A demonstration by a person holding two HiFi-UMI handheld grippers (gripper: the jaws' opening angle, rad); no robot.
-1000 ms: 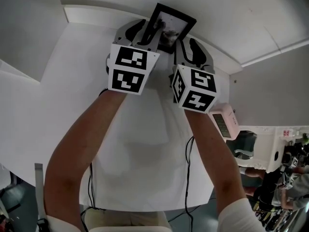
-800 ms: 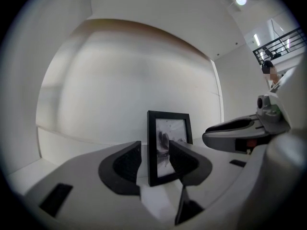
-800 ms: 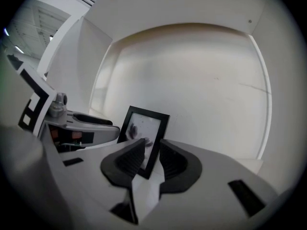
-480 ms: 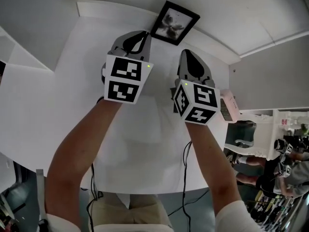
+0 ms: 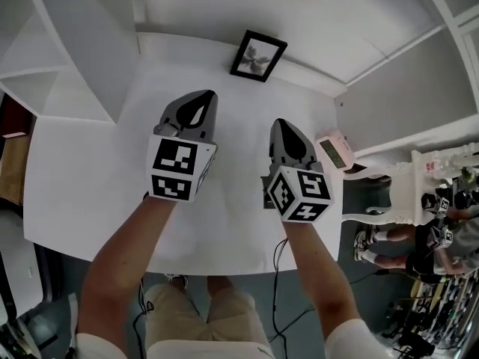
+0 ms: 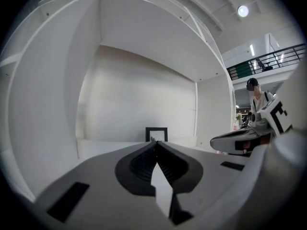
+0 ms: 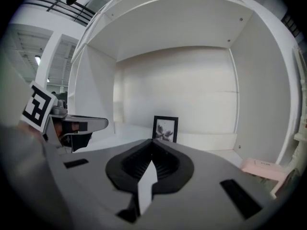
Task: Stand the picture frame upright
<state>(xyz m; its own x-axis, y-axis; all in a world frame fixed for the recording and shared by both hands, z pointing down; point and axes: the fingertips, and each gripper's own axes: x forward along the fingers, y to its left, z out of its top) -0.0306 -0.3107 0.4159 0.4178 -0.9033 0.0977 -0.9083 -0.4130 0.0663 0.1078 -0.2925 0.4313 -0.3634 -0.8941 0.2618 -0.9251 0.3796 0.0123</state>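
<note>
The black picture frame [image 5: 258,56] stands upright at the back of the white table [image 5: 97,178], leaning near the rear wall. It shows small and centred in the left gripper view [image 6: 157,134] and larger in the right gripper view [image 7: 165,129]. My left gripper [image 5: 203,96] hovers over the table's middle, well short of the frame; its jaws have just been closing and now meet with nothing between them [image 6: 154,142]. My right gripper [image 5: 281,123] hangs beside it, also shut and empty [image 7: 152,142]. Each gripper shows in the other's view.
A pink device [image 5: 333,149] lies at the table's right edge, also seen low right in the right gripper view [image 7: 261,167]. White shelf walls [image 5: 67,66] close in the left and the back. A white ornate stand [image 5: 408,193] and people are off to the right.
Both grippers have drawn back from the frame toward me and their jaws have closed. The frame, earlier between the open jaws, now stands alone at the back.
</note>
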